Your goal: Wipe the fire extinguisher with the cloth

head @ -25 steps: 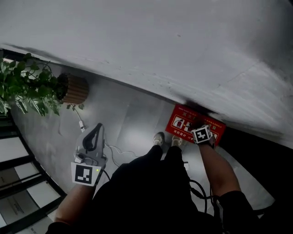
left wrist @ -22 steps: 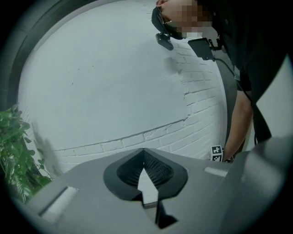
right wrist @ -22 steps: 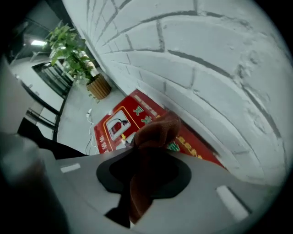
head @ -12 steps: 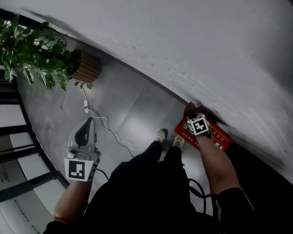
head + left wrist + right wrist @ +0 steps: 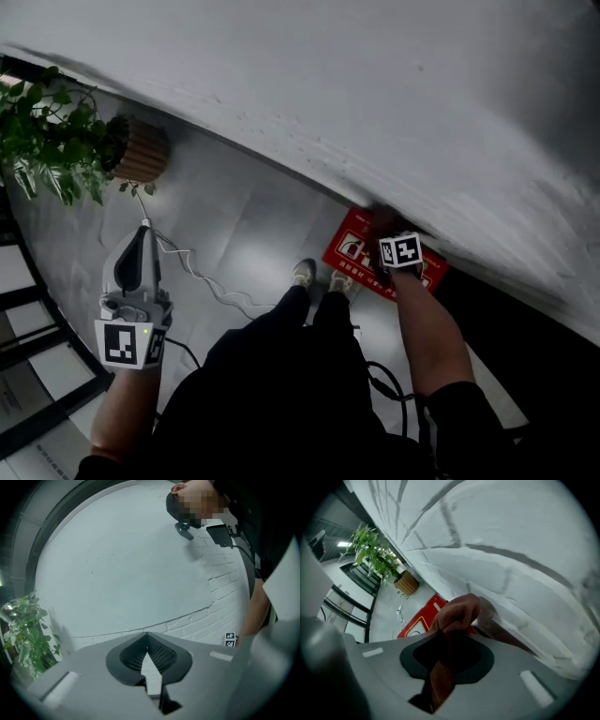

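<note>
A red fire extinguisher case [image 5: 361, 251] with white pictograms stands on the floor against the white wall; in the right gripper view its red panel [image 5: 418, 620] shows behind the jaws. My right gripper [image 5: 386, 230] points steeply down over it. A rust-brown cloth [image 5: 457, 613] bunches up above the right gripper [image 5: 446, 637], whose jaws are closing, pinched on the cloth's lower part. My left gripper [image 5: 142, 230] hangs off to the left over the bare floor, shut with nothing in it. In its own view the left gripper [image 5: 147, 637] faces the brick wall.
A leafy plant [image 5: 52, 141] in a ribbed pot [image 5: 141, 150] stands at the far left by the wall. A white cable [image 5: 202, 279] trails across the grey floor. Dark-framed glass panels [image 5: 23, 319] line the left side. The person's shoes [image 5: 302, 272] stand next to the red case.
My left gripper has swung to the left and risen slightly. The right gripper has shifted along the red case, close to the wall, with the cloth between its jaws.
</note>
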Available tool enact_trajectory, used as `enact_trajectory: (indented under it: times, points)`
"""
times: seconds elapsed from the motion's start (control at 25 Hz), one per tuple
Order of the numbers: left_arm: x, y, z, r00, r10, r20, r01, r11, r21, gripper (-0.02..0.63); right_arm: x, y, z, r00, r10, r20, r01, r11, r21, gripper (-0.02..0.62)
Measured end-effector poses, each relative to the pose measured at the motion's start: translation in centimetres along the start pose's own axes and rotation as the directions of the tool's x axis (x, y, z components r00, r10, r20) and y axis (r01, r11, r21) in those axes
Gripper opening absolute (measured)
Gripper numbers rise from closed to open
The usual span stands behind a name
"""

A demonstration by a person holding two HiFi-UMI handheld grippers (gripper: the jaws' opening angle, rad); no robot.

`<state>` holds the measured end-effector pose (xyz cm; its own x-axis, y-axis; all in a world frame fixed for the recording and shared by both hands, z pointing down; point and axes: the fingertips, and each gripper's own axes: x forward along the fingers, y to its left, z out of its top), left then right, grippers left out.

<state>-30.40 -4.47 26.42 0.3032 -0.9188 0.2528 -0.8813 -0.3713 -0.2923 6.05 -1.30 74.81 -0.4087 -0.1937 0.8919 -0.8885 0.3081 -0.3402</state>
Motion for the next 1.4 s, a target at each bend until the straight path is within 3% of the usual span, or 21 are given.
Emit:
enact_trajectory:
  times: [0.28,0.48,0.6,0.72,0.8,0.88,0.96,1.08,1.2,1.4]
  points:
    - [4.3,-4.3,0.9,0.990,-0.133,0.042,0.134,0.991,-0.021,-0.003,-6.4,-7.9,-8.1,0.990,-0.139,0.007,0.138,0.984,0.109,0.063]
    - [5.1,-5.2,1.5,0.981,-0.184,0.062,0.184,0.983,0.001,-0.003,-10.2,-12.9,-13.6,0.975,-0.220,-0.022,0.219,0.951,0.216,0.064]
    - [5.3,-4.8,1.5,0.981,-0.180,0.066,0.180,0.984,0.005,-0.003,-11.8,-15.3,-16.1,0.959,-0.275,-0.069,0.284,0.923,0.259,0.064]
    - [4.7,-3.9,1.6,0.984,-0.158,0.078,0.159,0.987,-0.006,-0.003,-13.8,-16.3,-16.7,0.924,-0.375,-0.075,0.382,0.888,0.257,0.063]
    - [3.8,-3.2,1.7,0.987,-0.139,0.084,0.140,0.990,-0.008,-0.003,-12.6,-12.9,-13.4,0.939,-0.343,0.000,0.338,0.926,0.169,0.063]
    - [2.9,-2.9,1.1,0.990,-0.118,0.079,0.119,0.993,-0.015,-0.003,-10.0,-7.6,-8.7,0.969,-0.237,0.072,0.234,0.971,0.041,0.063]
    - [2.0,-2.8,0.4,0.993,-0.097,0.062,0.098,0.995,-0.024,-0.003,-6.9,-2.4,-4.2,0.985,-0.125,0.119,0.132,0.990,-0.050,0.063]
    - [0.1,-1.9,0.1,0.998,-0.047,0.038,0.048,0.999,-0.017,-0.003,-1.8,4.4,1.3,0.992,0.011,0.128,0.009,0.987,-0.160,0.063]
    - [-1.8,-0.1,0.3,0.999,0.019,0.027,-0.019,1.000,0.001,-0.003,2.0,8.1,4.8,0.993,0.063,0.095,-0.041,0.974,-0.222,0.063]
    - [-5.6,1.8,0.9,0.994,0.112,0.000,-0.112,0.993,0.032,-0.003,5.6,10.1,4.1,0.995,0.091,-0.051,-0.099,0.981,-0.169,0.064]
